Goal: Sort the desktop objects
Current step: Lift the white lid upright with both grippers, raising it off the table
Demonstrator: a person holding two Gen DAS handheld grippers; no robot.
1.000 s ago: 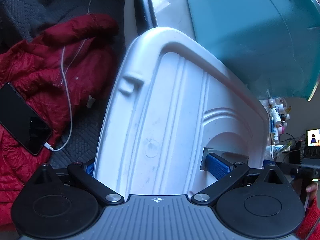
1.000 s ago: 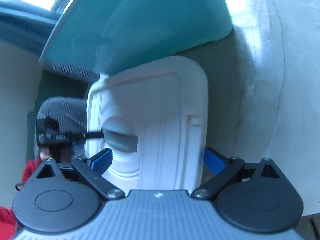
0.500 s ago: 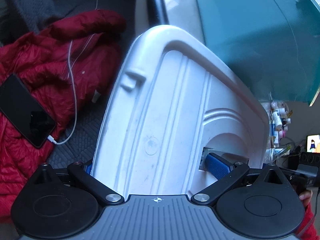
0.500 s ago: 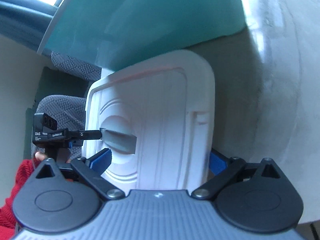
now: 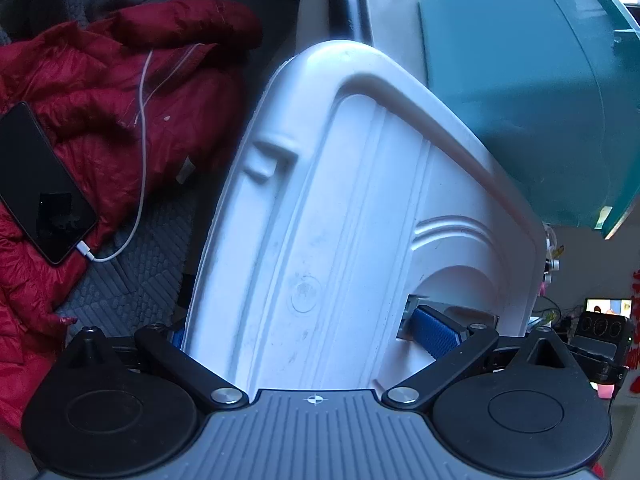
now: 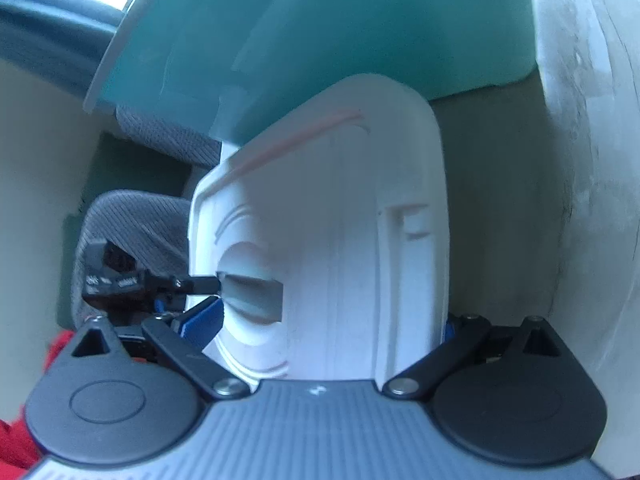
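Currently, in the left wrist view, my left gripper (image 5: pixel 308 332) is clamped across one end of the white plastic lid (image 5: pixel 352 208): one blue pad (image 5: pixel 434 330) sits inside the lid's recessed handle opening, and the other is at the lid's outer edge, mostly hidden. The lid stands tilted, directly below the teal bin (image 5: pixel 532 92). To the left, a black phone (image 5: pixel 40 184) with a white cable (image 5: pixel 140 168) plugged in lies on a red jacket (image 5: pixel 100 92).

In the right wrist view, my right gripper (image 6: pixel 324 322) grips the opposite end of the same lid (image 6: pixel 344 232), its blue pad (image 6: pixel 202 318) against the near rim; the other pad is barely visible. The left gripper (image 6: pixel 120 284) shows at the far side, its finger reaching into the handle recess. The teal bin (image 6: pixel 320 40) hangs just above the lid's top edge; whether they touch I cannot tell.
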